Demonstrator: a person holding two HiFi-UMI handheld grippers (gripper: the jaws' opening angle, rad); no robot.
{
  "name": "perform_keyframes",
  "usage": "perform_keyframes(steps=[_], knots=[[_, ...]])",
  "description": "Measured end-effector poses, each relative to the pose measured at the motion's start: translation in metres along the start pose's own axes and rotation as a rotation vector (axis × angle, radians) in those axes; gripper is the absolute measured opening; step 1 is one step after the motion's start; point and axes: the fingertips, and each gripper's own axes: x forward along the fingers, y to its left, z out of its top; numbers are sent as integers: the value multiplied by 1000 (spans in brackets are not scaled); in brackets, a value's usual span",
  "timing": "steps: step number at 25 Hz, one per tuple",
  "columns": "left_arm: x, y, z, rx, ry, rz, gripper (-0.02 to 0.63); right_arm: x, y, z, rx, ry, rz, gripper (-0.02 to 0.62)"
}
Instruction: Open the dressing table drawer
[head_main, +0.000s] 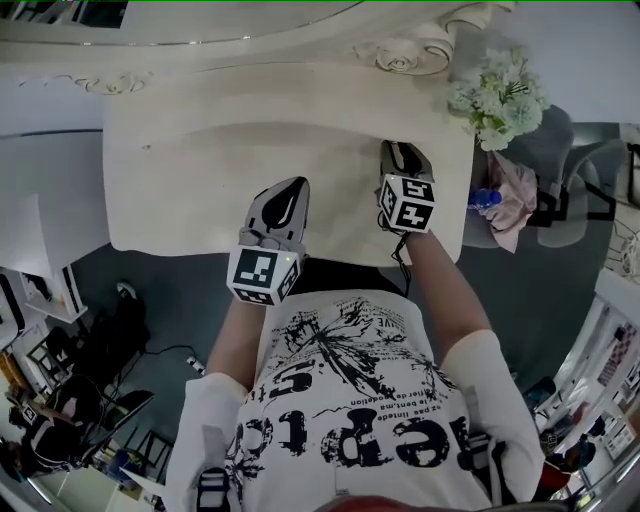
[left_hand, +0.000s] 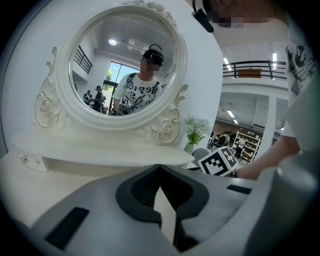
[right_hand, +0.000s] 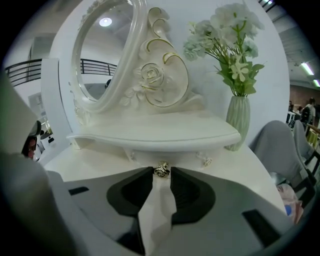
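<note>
The white dressing table (head_main: 200, 180) has a small drawer (right_hand: 177, 156) under its raised shelf (right_hand: 155, 135). A gold rose-shaped knob (right_hand: 161, 170) sits on the drawer front. My right gripper (right_hand: 161, 172) is open, with the knob right at the gap between its fingertips; I cannot tell whether the pads touch it. In the head view the right gripper (head_main: 398, 150) reaches toward the back of the tabletop. My left gripper (head_main: 290, 188) hovers over the tabletop beside it, shut and empty, its tips (left_hand: 160, 166) meeting.
An oval mirror (left_hand: 125, 65) in a carved frame stands on the shelf. A vase of white flowers (right_hand: 239, 120) stands at the table's right end. A grey chair (head_main: 555, 150) with a pink cloth (head_main: 515, 195) is to the right of the table.
</note>
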Motion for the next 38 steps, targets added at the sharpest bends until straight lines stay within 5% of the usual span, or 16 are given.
perform_keyframes(steps=[38], knots=[[-23,-23,-1,54,24,-60,14,-55,19,-49,-32,52,-3,106]])
